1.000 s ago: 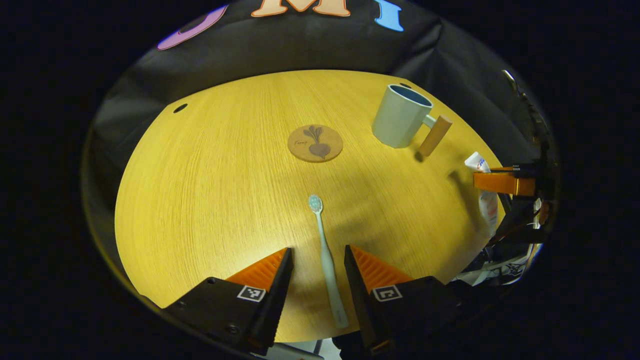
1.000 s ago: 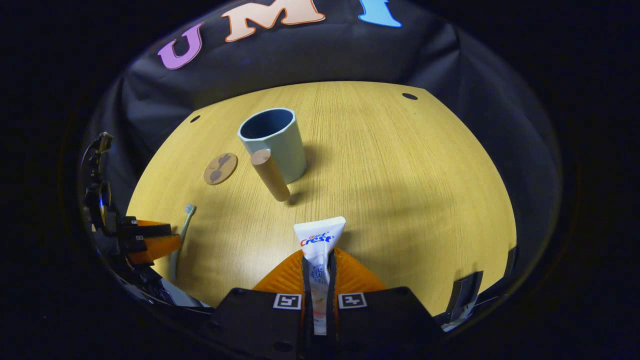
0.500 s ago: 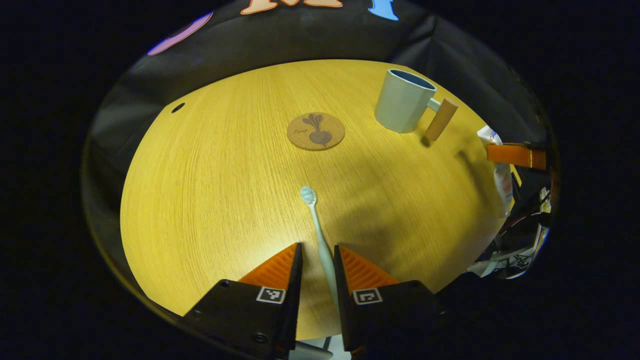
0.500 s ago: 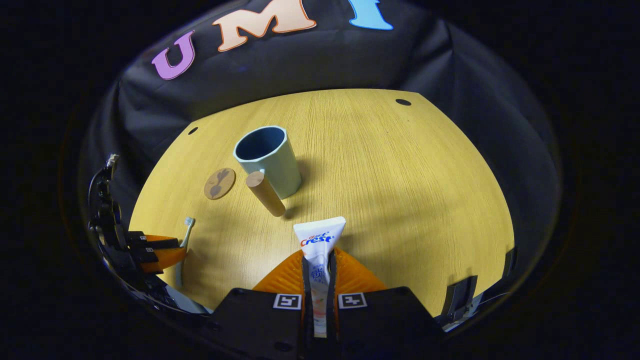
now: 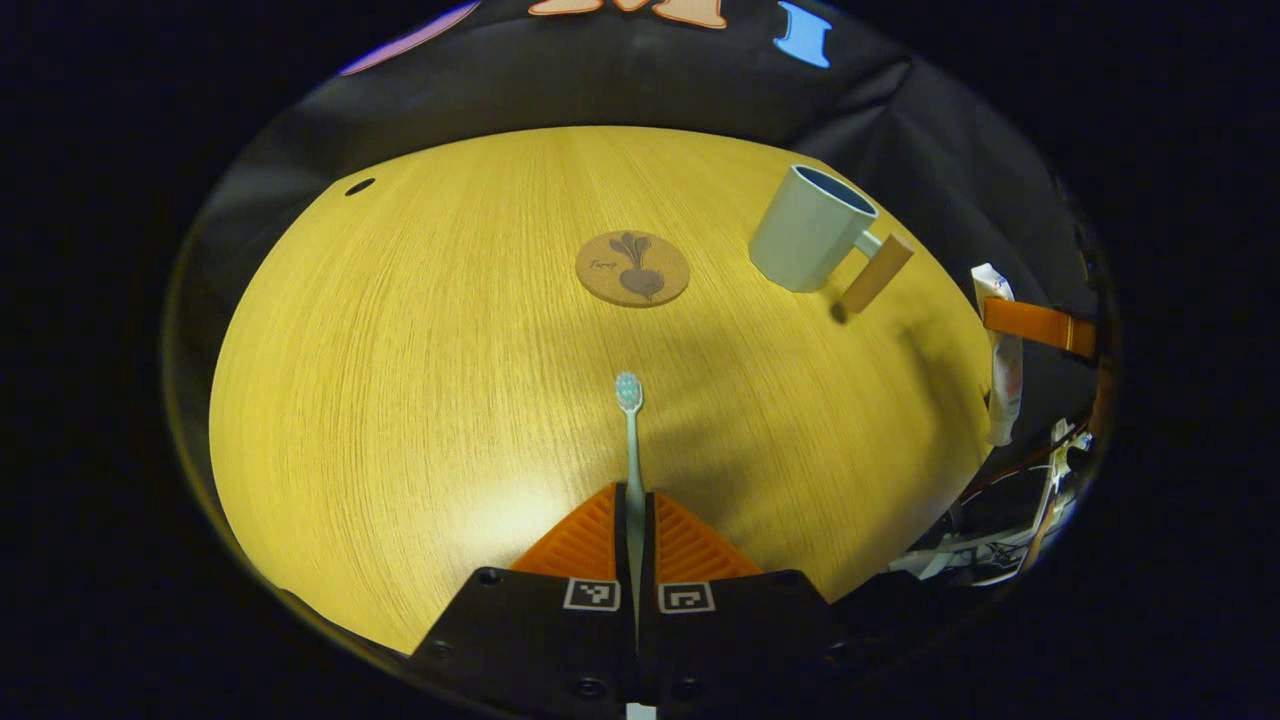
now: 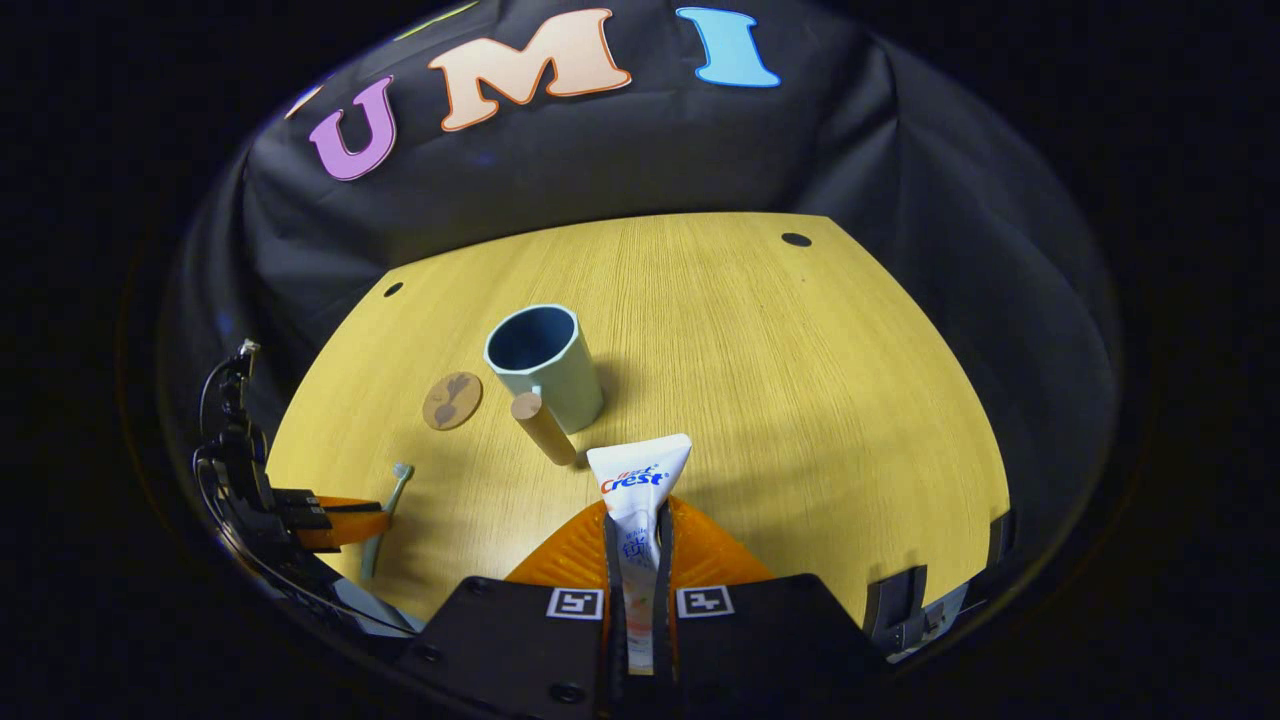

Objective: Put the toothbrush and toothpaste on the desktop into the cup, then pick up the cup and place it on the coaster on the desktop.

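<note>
While both tongs are loaded, I order items by size: bench [image 6: 800,400], cup [image 6: 548,365] upright beside the coaster [image 6: 452,400]. My right tongs [image 6: 637,560] are clamped on the toothpaste [image 6: 638,480]; my left tongs [image 5: 634,530] pinch the toothbrush [image 5: 630,440]. Risk: an off-centre insertion would likely tip the cup.
</note>
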`<action>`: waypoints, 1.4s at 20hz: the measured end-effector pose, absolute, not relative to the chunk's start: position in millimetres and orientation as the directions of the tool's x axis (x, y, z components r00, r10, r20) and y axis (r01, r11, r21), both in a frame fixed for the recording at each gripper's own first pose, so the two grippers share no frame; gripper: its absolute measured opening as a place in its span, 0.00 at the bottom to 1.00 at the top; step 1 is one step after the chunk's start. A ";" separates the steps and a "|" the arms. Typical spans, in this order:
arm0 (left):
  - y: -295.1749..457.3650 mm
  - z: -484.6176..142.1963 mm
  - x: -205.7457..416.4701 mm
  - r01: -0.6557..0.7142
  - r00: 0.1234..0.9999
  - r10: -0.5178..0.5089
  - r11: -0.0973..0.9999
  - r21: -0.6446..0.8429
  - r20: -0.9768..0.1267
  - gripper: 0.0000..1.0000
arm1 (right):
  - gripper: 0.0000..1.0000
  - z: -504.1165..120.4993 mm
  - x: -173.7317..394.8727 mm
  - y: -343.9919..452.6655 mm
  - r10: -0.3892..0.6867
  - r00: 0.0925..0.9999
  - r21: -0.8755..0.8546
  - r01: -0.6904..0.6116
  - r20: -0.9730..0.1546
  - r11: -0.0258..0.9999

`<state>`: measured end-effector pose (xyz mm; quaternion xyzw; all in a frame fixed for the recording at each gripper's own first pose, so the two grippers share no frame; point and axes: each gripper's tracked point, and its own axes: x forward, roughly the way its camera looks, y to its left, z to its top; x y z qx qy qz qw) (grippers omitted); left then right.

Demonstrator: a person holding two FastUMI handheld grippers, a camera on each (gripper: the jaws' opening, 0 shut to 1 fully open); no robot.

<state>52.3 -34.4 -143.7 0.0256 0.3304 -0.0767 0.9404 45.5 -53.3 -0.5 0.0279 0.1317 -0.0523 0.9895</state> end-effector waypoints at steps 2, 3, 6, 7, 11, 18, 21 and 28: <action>-33.1 -143.7 52.4 0.164 0.773 -0.119 0.986 0.016 -0.623 0.00 | 0.12 9.9 43.9 -50.4 -0.089 0.967 0.039 0.101 -0.239 0.994; -33.4 -143.4 52.2 0.164 0.775 -0.117 0.986 0.020 -0.621 0.00 | 0.12 21.2 43.5 -47.4 -0.081 0.974 0.036 0.091 -0.209 0.995; -31.1 -137.5 52.7 0.149 0.796 -0.109 0.989 0.018 -0.596 0.00 | 0.12 60.7 43.3 -35.3 -0.048 0.995 0.049 0.052 -0.090 0.997; -30.1 -134.8 53.1 0.139 0.802 -0.108 0.990 0.008 -0.587 0.00 | 0.12 76.0 44.4 -30.0 -0.036 0.998 0.056 0.039 -0.041 0.998; -29.7 -126.2 52.5 0.119 0.821 -0.122 0.992 -0.042 -0.558 0.00 | 0.12 127.7 44.3 -16.5 0.020 0.993 0.125 -0.034 0.116 0.992; -33.4 -103.0 53.8 0.111 0.858 -0.135 0.991 -0.077 -0.496 0.00 | 0.12 190.4 74.5 4.9 0.065 0.946 0.167 -0.123 0.317 0.978; -33.5 -94.7 56.2 0.100 0.867 -0.131 0.991 -0.089 -0.480 0.00 | 0.12 209.3 90.8 17.7 0.102 0.910 0.100 -0.155 0.402 0.983; -22.0 -69.1 77.8 0.089 0.912 -0.107 0.994 -0.063 -0.396 0.00 | 0.12 192.3 140.9 18.0 0.119 0.900 0.096 -0.174 0.419 0.980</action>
